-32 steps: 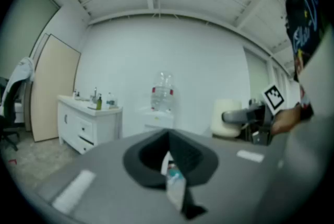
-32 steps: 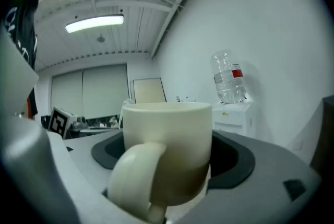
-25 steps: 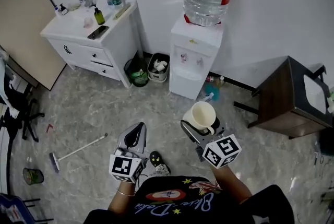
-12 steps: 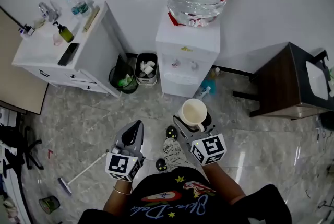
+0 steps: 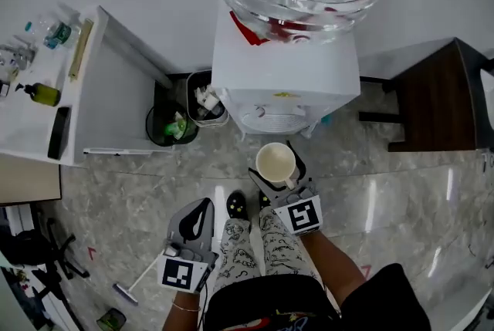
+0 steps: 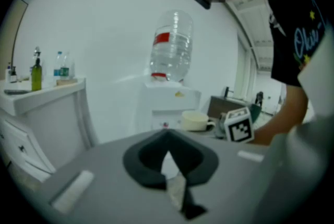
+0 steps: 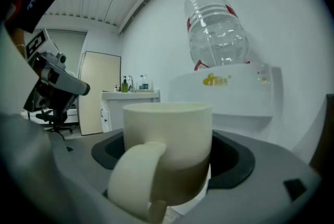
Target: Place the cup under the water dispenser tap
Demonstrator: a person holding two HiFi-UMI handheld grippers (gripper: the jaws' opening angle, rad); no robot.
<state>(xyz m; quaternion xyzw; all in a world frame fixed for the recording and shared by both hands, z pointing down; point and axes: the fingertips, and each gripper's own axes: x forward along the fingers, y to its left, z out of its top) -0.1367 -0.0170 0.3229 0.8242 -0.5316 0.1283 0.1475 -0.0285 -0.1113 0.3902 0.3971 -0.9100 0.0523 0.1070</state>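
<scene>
Cream mug (image 5: 275,161) clamped in right tool (image 5: 278,177), close before water dispenser (image 5: 285,82); its yellow logo (image 7: 216,80) unreadable. Left tool (image 5: 201,209) clenched, empty.

On my remote feed, the wearer is in a black short-sleeved T-shirt (image 5: 272,308) printed with blue script, yellow stars and a red graphic, with pale doodle-print trousers (image 5: 266,244), black shoes (image 5: 236,205) and a thin bracelet (image 5: 184,307). The grey left gripper (image 5: 204,204) and grey right gripper (image 5: 276,172) have black-lined jaws. Each carries 1 white cube of black square markers (image 5: 302,215).
</scene>
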